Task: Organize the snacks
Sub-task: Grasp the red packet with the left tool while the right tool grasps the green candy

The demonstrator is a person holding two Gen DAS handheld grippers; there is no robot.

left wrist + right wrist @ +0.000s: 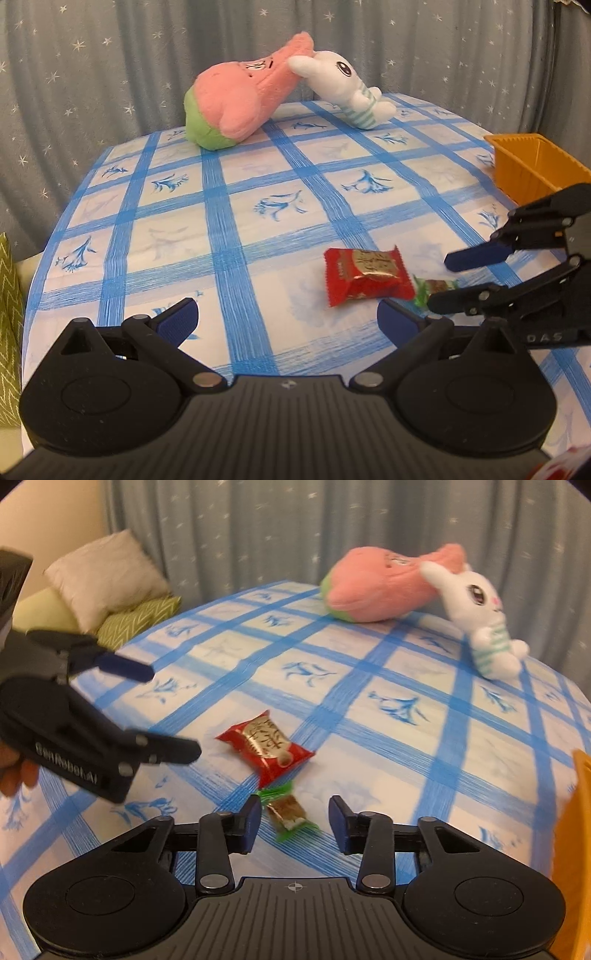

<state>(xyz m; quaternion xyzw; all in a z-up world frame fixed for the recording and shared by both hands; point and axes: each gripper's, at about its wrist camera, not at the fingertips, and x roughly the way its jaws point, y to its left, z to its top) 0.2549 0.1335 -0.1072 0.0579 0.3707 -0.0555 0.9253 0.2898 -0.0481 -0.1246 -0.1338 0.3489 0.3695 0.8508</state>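
Observation:
A red snack packet [365, 275] lies on the blue checked tablecloth; it also shows in the right wrist view [266, 747]. A small green-wrapped candy [290, 810] lies just in front of it, between the fingers of my right gripper [295, 821], which is open and low over the cloth. In the left wrist view the candy [434, 288] is partly hidden by the right gripper [439, 282]. My left gripper [288, 319] is open and empty, left of the red packet; it also shows in the right wrist view [173, 710].
An orange plastic tray [532, 166] stands at the table's right side, also at the right wrist view's edge [576, 849]. A pink plush [243, 96] and a white bunny plush [347, 85] lie at the back. Cushions [107, 587] sit left of the table. Grey curtain behind.

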